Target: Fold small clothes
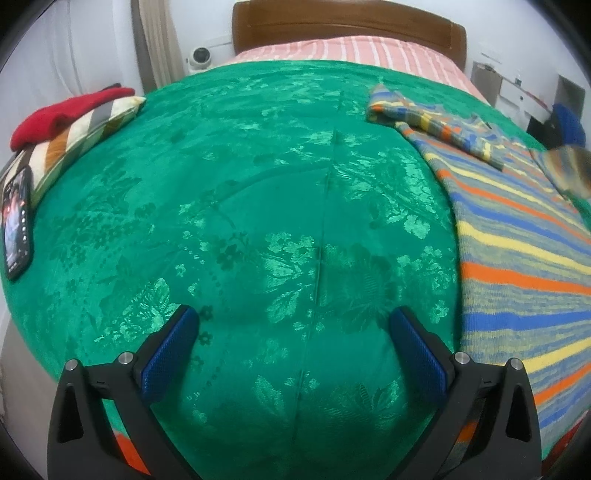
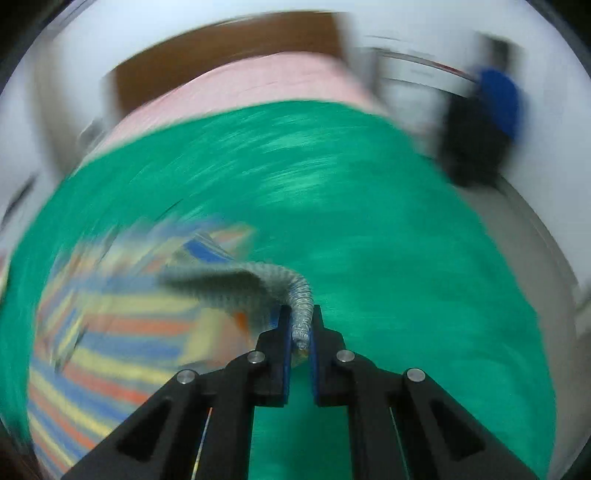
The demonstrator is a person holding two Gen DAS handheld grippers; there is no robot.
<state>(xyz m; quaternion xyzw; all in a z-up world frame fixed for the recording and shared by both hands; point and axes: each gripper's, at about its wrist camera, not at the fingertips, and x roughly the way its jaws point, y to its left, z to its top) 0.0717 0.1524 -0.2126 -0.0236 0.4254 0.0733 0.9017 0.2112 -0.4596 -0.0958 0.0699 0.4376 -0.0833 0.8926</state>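
Note:
A striped knit sweater [image 1: 517, 236] in blue, yellow and orange lies on the green bedspread [image 1: 258, 206] at the right, with one sleeve folded across its top. My left gripper [image 1: 295, 325] is open and empty, low over the bedspread to the left of the sweater. My right gripper [image 2: 300, 314] is shut on the grey ribbed cuff of the sweater's sleeve [image 2: 295, 295] and holds it lifted above the bedspread [image 2: 369, 240]. The sweater's body [image 2: 110, 332] lies to its left, blurred by motion. The lifted sleeve shows blurred at the right edge of the left wrist view.
A striped cushion [image 1: 85, 136] with a red garment [image 1: 66, 114] on it sits at the bed's left edge, and a phone [image 1: 16, 221] lies in front of it. A pink striped sheet [image 1: 351, 51] and wooden headboard [image 1: 347, 26] are at the far end.

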